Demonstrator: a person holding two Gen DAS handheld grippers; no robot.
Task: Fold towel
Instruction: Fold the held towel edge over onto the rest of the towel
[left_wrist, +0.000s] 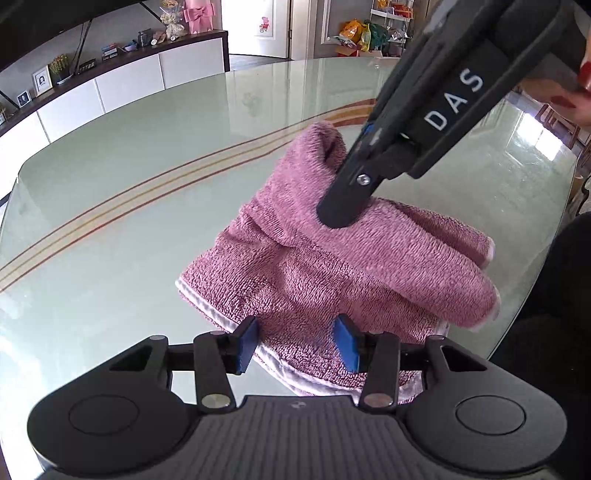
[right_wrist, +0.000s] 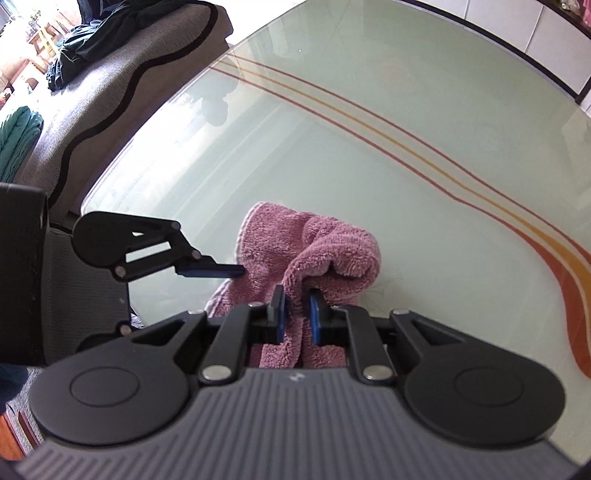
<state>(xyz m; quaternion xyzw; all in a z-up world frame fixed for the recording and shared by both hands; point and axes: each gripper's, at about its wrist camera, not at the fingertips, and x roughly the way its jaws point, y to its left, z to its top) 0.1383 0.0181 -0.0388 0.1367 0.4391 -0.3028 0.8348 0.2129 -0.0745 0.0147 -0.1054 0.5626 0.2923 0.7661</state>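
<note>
Nearest the left wrist camera, the black left gripper with blue pads stands released, its jaws apart over the near hem of the fluffy pink terry towel. That towel lies bunched on the pale green glass worktop with curved red and yellow stripes. Black right gripper is clenched on a raised fold of the towel.
</note>
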